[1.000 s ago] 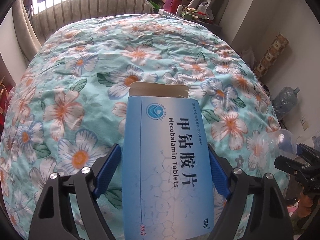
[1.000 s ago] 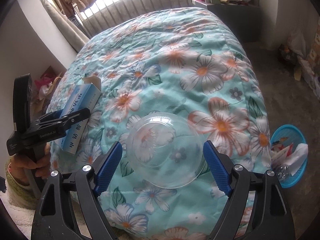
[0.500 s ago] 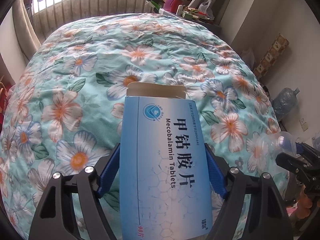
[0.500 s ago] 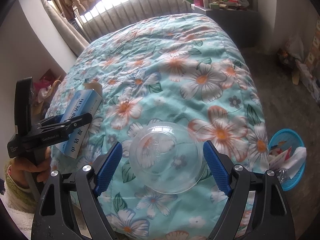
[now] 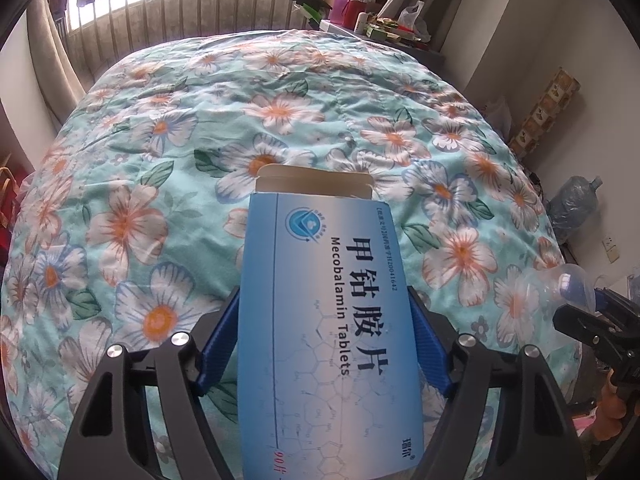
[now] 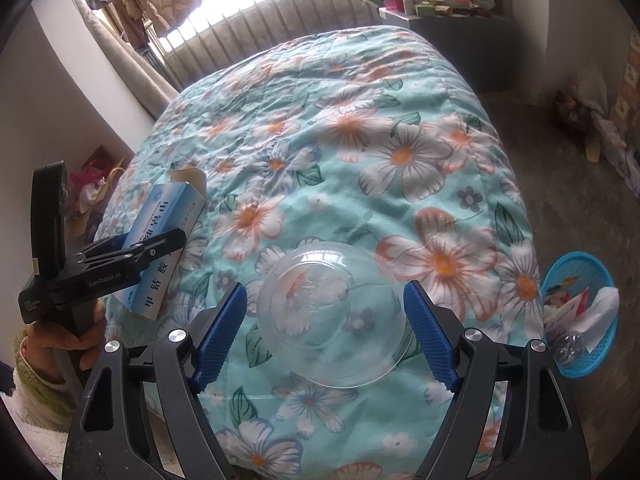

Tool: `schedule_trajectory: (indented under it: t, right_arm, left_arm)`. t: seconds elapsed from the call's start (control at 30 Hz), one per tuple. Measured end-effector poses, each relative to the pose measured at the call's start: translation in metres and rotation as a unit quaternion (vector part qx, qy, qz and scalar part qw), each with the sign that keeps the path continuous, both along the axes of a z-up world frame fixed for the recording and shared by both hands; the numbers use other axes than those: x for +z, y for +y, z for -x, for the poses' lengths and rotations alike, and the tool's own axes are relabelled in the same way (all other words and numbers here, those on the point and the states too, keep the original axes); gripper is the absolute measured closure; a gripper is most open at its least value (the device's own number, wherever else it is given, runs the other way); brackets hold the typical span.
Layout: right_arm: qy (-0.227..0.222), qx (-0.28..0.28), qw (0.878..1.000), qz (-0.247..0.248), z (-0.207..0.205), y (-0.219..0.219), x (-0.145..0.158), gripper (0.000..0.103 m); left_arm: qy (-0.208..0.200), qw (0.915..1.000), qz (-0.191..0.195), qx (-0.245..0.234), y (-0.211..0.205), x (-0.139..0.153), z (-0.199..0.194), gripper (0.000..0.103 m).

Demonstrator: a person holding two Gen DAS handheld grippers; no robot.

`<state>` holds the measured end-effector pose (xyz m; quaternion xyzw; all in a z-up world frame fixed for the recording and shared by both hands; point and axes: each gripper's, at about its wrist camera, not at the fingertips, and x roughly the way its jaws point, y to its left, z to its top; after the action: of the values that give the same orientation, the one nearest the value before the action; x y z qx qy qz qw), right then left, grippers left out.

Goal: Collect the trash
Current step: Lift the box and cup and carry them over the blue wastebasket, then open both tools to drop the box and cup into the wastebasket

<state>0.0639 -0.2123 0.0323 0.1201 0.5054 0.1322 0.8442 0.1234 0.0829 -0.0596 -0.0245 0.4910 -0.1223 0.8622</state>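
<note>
The left gripper (image 5: 325, 344) was clamped on a blue box (image 5: 328, 332) of Mecobalamin tablets, its blue pads pressed against the box's two long sides. The box stood out forward from the jaws above the bed (image 5: 168, 128), its open end flap pointing toward the far edge with the window bars. In the right wrist view the same box (image 6: 168, 240) showed at the bed's left edge, tilted, with the left gripper (image 6: 132, 256) across its middle and a hand (image 6: 60, 344) on the handle below.

The right gripper (image 6: 322, 332) held a clear plastic lid (image 6: 330, 314), a shallow dome with a wide rim, between its pads. Its right pad touched the rim; on the left side I could not tell whether the pad met the rim or stood just off it. The lid hung over the bed's near part, the flowered quilt showing through it. In the left wrist view the lid (image 5: 560, 292) appeared at the bed's right edge, in the right gripper (image 5: 592, 320).

A blue basket (image 6: 592, 360) sat on the floor just past the bed's right edge, with paper wrappers and a crushed bottle inside. A shelf (image 6: 440, 12) crowded with small items stood beyond the far right corner.
</note>
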Motion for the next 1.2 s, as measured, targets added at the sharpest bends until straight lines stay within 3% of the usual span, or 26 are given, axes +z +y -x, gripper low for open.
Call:
schedule_trajectory:
  t: [0.07,0.27,0.47,0.6,0.73,0.87,1.03,1.2]
  right_arm:
    - [0.001,-0.006,1.0,0.005,0.0,-0.001,-0.001,0.036]
    - [-0.01,-0.018,1.0,-0.014,0.004,-0.011,0.004,0.037]
    - [-0.048,-0.061,0.994,-0.076,0.013,-0.045,0.021,0.037]
    - [-0.082,-0.127,0.985,-0.089,0.029,-0.096,0.036,0.037]
    - [-0.103,-0.244,0.96,-0.088,0.059,-0.179,0.041,0.037]
    - [-0.07,-0.372,0.92,-0.099,0.096,-0.261,0.014,0.037]
    - [-0.024,-0.467,0.875,-0.123,0.136,-0.321,-0.034,0.037]
    - [0.0,-0.498,0.856,-0.14,0.152,-0.344,-0.064,0.037]
  left_arm:
    - [-0.003,1.0,-0.001,0.001,0.0,0.001,0.0,0.029]
    - [-0.026,0.9995,0.018,-0.005,-0.002,0.018,0.005,0.03]
    - [-0.053,0.9967,0.04,-0.048,-0.03,0.052,0.002,0.03]
    - [-0.074,0.9903,0.053,-0.105,-0.079,0.079,-0.008,0.03]
    - [-0.063,0.9758,0.087,-0.191,-0.152,0.098,-0.019,0.03]
    - [-0.012,0.9558,0.1,-0.276,-0.249,0.095,-0.03,0.03]
    - [0.123,0.9309,0.094,-0.331,-0.372,0.041,-0.048,0.029]
    - [0.234,0.9108,0.043,-0.337,-0.471,-0.038,-0.065,0.029]
